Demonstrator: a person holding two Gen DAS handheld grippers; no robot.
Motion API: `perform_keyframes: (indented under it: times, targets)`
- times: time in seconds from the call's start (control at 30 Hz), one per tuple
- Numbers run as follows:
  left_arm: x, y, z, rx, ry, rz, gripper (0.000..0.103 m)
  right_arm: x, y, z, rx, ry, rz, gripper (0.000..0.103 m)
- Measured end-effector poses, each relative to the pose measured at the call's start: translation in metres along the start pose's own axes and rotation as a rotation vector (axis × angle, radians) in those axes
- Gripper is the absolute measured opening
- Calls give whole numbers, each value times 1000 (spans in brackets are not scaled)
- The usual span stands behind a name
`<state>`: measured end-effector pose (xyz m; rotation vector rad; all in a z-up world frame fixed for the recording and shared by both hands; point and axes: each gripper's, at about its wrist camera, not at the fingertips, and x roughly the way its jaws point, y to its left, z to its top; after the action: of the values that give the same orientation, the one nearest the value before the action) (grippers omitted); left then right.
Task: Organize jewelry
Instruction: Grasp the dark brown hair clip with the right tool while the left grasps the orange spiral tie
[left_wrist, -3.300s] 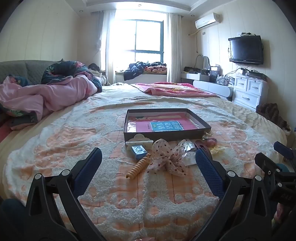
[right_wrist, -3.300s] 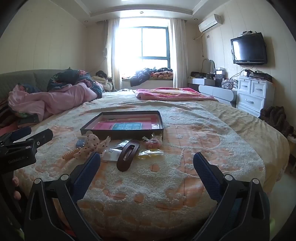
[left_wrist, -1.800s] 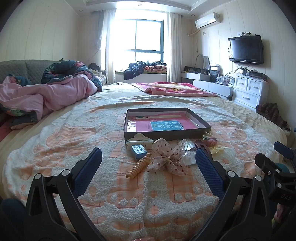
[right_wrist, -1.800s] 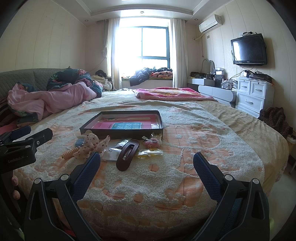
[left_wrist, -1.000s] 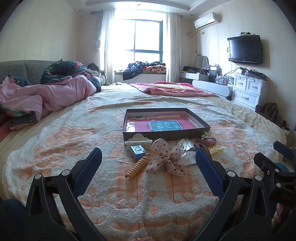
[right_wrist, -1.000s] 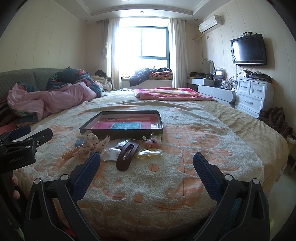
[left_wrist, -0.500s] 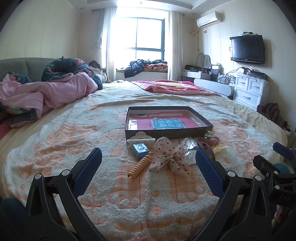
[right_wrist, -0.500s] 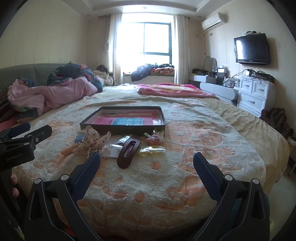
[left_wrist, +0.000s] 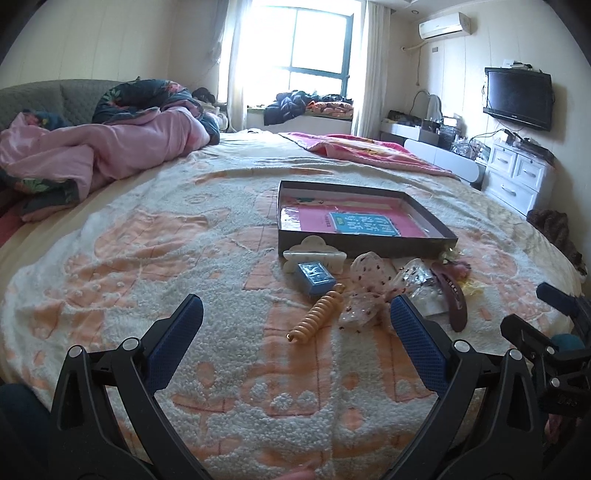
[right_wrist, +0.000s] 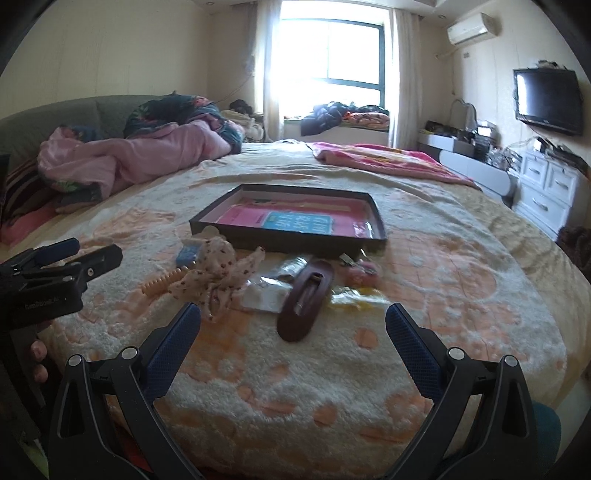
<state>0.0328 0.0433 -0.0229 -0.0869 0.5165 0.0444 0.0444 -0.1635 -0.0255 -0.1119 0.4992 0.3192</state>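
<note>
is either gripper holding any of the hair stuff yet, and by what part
Nothing is held. The left gripper and right gripper are both open above the bedspread, short of the clips.

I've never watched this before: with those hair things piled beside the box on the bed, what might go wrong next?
The brown clip lies on a clear packet, so the open right gripper might pinch both. The spotted bow touches the orange spiral clip and may drag it. The fluffy blanket could snag small pieces.
</note>
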Motion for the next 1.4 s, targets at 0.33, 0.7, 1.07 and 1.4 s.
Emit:
perform_keyframes:
  times: [0.33,0.7,1.07,1.4]
  targets:
    - [27,25,0,-44,59,2,93,43,-5,19,28,58,29,97]
    - [55,28,3,-22,123,-60,92,81,-15,22,57,134,28,89]
    - [95,10,-6,60,268,-125,54,116,-34,23,111,228,10,58]
    - [100,-6,-10,105,273,-254,12,129,-31,19,88,259,26,41]
